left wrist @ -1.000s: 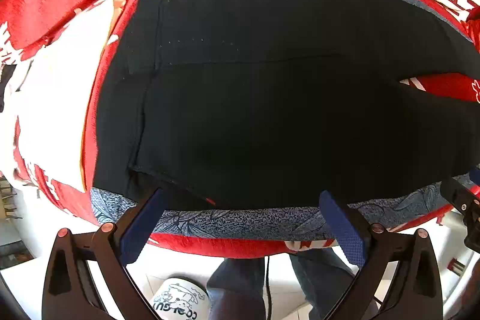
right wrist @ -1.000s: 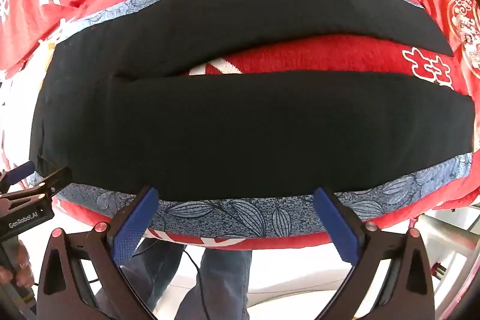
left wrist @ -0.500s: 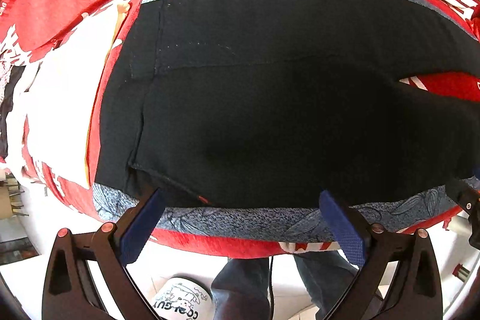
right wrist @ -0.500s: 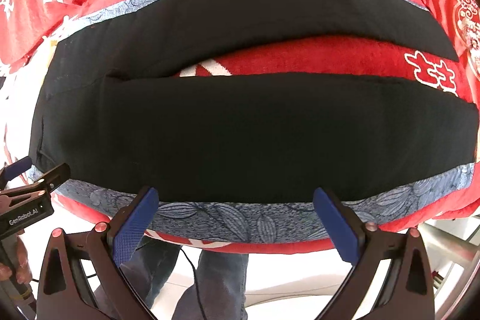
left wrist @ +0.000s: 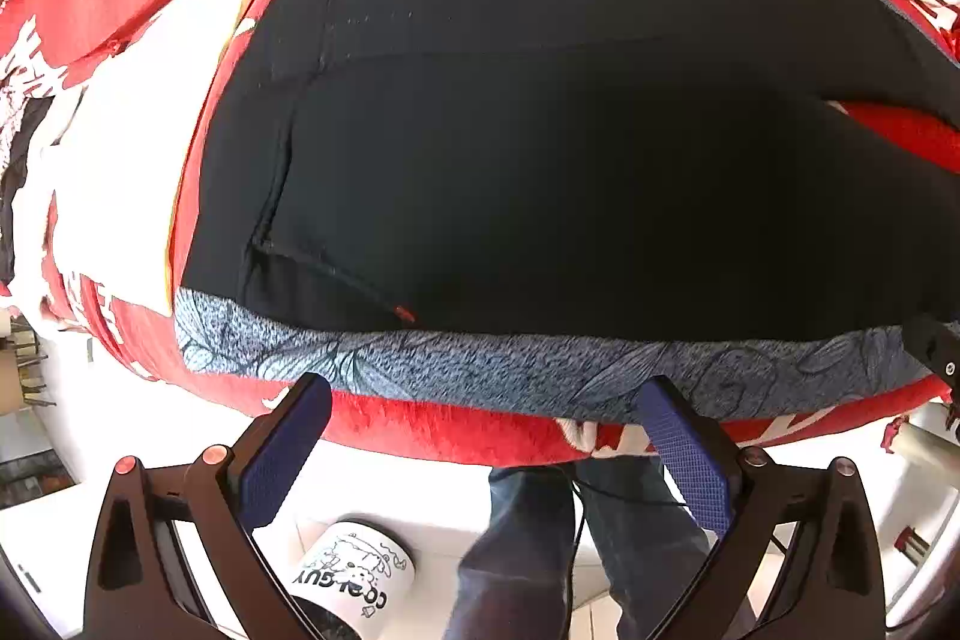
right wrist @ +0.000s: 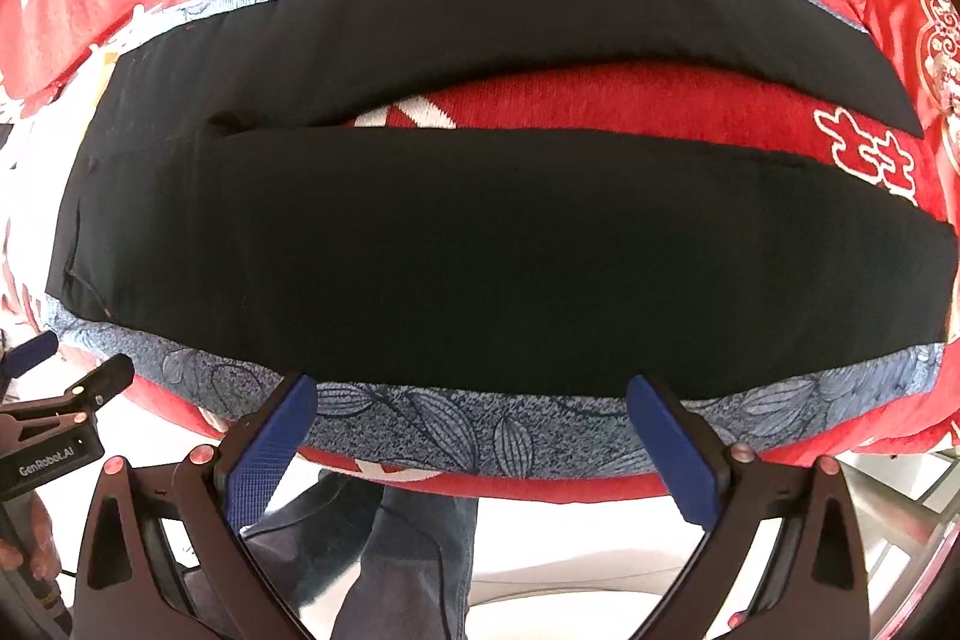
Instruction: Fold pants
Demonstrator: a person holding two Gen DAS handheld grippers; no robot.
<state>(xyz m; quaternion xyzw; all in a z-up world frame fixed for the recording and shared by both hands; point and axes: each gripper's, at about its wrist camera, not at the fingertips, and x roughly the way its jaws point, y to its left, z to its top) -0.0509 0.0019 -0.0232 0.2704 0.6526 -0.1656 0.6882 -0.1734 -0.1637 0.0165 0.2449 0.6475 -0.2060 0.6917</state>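
both hand-held grippers had drawn back toward the near edge since 1 second earlier: the left hand-held gripper (left wrist: 480, 436) had its pads over the pants' lower hem then and lay below the grey-blue cloth strip at this moment, clear of the garment. the right hand-held gripper (right wrist: 471, 430) had shifted less, its pads at the near border of the same strip.

left hand-held gripper: jaws wide apart, nothing between them. right hand-held gripper: jaws wide apart, nothing between them. neither touched the pants.

the black pants (left wrist: 570, 172) lay flat and spread on a grey-blue leaf-print cloth (left wrist: 510, 370), which lay over a red blanket (left wrist: 432, 430) with white characters. in the left wrist view the waist end sat to the left, with a pocket seam and a small orange tag (left wrist: 403, 311) near the lower edge. in the right wrist view the pants (right wrist: 480, 268) showed 2 legs running to the right, parted, with red blanket (right wrist: 600, 100) visible in the gap between them. the near leg ended just short of the cloth's right end.

the left hand-held gripper also showed at the lower left of the right wrist view. a white mug (left wrist: 351, 577) with printed lettering stood below the bedding's edge. the person's jeans-clad legs (left wrist: 576, 550) stood beside it.
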